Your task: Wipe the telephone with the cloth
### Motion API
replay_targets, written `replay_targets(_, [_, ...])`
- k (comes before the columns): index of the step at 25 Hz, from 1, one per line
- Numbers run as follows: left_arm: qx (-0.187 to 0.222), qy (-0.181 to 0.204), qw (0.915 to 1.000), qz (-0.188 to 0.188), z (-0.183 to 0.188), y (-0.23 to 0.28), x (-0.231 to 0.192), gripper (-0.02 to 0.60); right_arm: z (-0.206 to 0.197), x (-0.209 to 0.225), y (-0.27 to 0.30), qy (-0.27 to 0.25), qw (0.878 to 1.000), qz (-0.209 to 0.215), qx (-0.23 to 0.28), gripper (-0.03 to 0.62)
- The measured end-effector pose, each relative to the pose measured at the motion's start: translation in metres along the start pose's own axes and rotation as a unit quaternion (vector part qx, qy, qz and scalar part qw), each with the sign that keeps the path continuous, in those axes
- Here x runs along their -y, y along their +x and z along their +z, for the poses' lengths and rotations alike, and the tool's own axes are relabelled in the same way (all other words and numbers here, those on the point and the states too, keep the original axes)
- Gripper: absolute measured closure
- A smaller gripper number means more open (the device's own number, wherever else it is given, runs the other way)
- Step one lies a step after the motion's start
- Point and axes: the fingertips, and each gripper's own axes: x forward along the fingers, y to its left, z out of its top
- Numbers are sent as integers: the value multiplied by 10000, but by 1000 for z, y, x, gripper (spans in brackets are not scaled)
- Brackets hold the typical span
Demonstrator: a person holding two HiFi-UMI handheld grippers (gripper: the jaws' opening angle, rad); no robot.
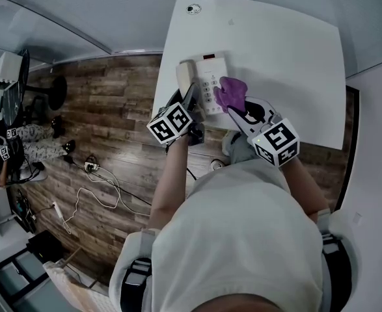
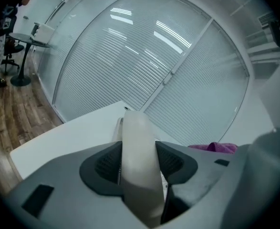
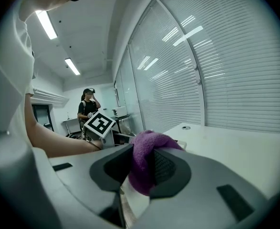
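Observation:
A white telephone (image 1: 210,83) with a keypad lies on the white table (image 1: 288,57) near its front left edge. Its cream handset (image 1: 185,77) sits between the jaws of my left gripper (image 1: 192,97), which is shut on it; in the left gripper view the handset (image 2: 139,166) fills the gap between the pads. My right gripper (image 1: 237,109) is shut on a purple cloth (image 1: 230,93), which rests over the phone's right side by the keypad. The cloth (image 3: 147,159) bulges from between the jaws in the right gripper view.
A round cable hole (image 1: 193,8) sits at the table's far left corner. Blinds and glass walls (image 2: 144,51) stand behind the table. Left of the table is wood floor (image 1: 112,135) with cables, a stool and a seated person (image 1: 8,149).

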Motion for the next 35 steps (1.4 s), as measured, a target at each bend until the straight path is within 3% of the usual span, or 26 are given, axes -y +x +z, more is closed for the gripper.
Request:
replay_targets(8, [-223,718,9963,407,-1,18,-3,359,0,12,8,141,9999,10,35,485])
replay_targets(24, [-290,1138,9892,882,-3,32,-10,359,2,19,22,204,9998,70,9,485])
replay_targets(35, [-71,855,9943,629,1,14,-1,357,2,8,18,175,9998,77,42,485])
